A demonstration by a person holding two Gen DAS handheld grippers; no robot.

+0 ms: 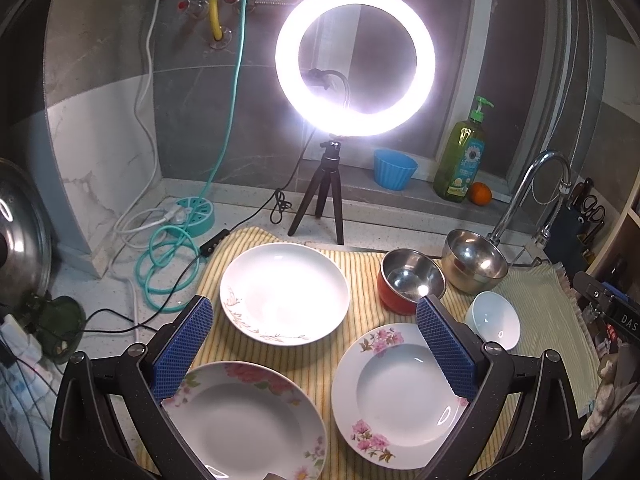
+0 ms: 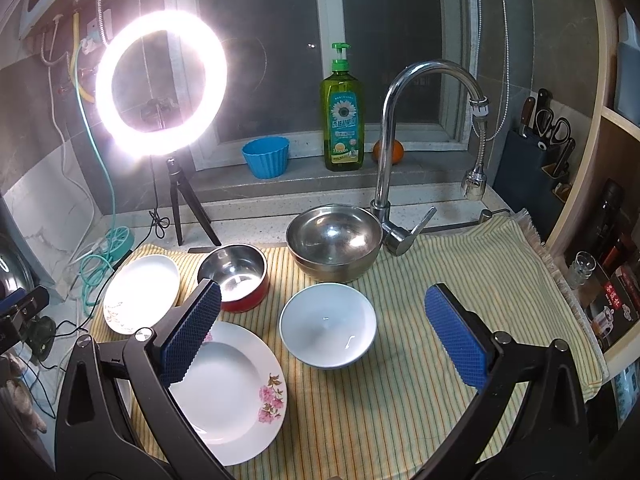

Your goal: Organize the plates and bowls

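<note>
Three plates and three bowls lie spread on the striped cloth point(image 2: 400, 380), none stacked, so the sorting looks barely begun. Nearest, the left gripper point(image 1: 316, 344) hangs with its fingers wide apart and empty above the pink-flowered plate point(image 1: 248, 416) and the second flowered plate point(image 1: 400, 396); the right gripper point(image 2: 324, 332) is likewise spread and empty over the white bowl point(image 2: 328, 326). Beyond sit the pale plate point(image 1: 284, 292), then the red bowl point(image 1: 410, 280) with its steel lining, and the large steel bowl point(image 2: 334, 242) against the tap point(image 2: 400, 140). Farthest stand the ring light point(image 1: 354, 60) and soap bottle point(image 2: 342, 120). A likely next move is closing on a plate's rim, which calls for a low, edge-on approach, since the rims lie flat on cloth.
</note>
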